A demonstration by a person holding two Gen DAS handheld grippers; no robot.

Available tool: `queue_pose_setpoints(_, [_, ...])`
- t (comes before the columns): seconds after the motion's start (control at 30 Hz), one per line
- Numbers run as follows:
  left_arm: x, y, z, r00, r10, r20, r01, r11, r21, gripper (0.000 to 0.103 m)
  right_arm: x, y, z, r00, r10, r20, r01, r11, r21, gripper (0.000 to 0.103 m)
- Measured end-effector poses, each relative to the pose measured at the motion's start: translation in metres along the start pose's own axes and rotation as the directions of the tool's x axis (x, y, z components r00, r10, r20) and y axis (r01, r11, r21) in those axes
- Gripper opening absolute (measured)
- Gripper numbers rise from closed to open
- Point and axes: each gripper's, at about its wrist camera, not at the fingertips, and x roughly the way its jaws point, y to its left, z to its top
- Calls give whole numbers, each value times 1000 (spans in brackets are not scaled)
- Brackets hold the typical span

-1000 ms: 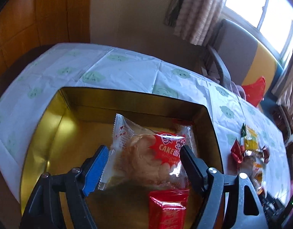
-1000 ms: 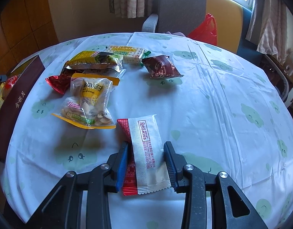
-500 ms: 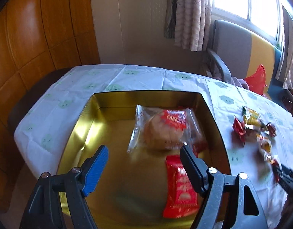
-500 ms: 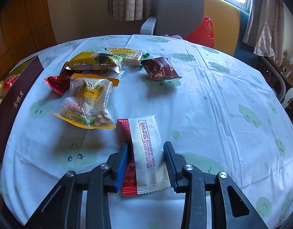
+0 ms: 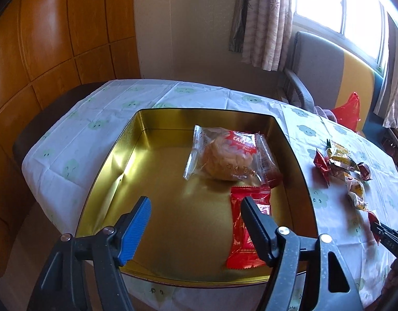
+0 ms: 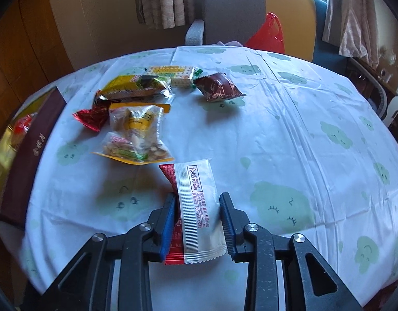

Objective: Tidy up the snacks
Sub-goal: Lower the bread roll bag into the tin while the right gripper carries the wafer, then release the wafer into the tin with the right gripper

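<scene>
Inside gold tin (image 5: 116, 160): cake packet (image 5: 227, 155), red packet (image 5: 246, 233).

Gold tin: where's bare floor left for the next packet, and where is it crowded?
The gold tin is bare across its left half, between the left wall and the cake packet. The right side is crowded: cake packet at the back, red packet in front. On the tablecloth, right of the brown packet, lies open room.

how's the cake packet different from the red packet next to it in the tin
The cake packet is clear plastic, puffy, its pastry visible; the red packet is opaque foil and lies flat. The cake packet sits toward the far side of the gold tin, the red packet nearer. Both lie inside the tin, ungripped.
</scene>
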Motion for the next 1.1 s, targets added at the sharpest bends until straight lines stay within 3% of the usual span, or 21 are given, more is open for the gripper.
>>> queue_pose_setpoints(0.13, [2, 6, -3, 1000, 12, -7, -12, 1000, -10, 73, -18, 20, 6, 997, 74, 20, -74, 997, -18, 34])
queue_pose_setpoints(0.3, [3, 18, -5, 1000, 29, -10, -29, 999, -44, 73, -36, 73, 17, 979, 204, 20, -200, 973, -117, 33])
queue_pose_setpoints(0.47, [3, 31, -6, 999, 52, -3, -52, 996, -66, 73, -51, 141, 25, 939, 344, 1, -334, 912, -238, 34])
queue_pose_setpoints(0.6, [4, 36, -6, 998, 57, -5, -57, 996, -70, 73, -47, 190, 30, 907, 419, -55, -417, 869, -267, 34])
queue_pose_setpoints(0.83, [7, 36, -9, 999, 53, -10, -54, 996, -65, 73, -25, 241, 29, 916, 391, -90, -400, 867, -297, 36])
queue_pose_setpoints(1.1, [11, 34, -12, 999, 47, -17, -48, 997, -55, 73, -25, 244, 15, 938, 342, -61, -341, 875, -343, 38])
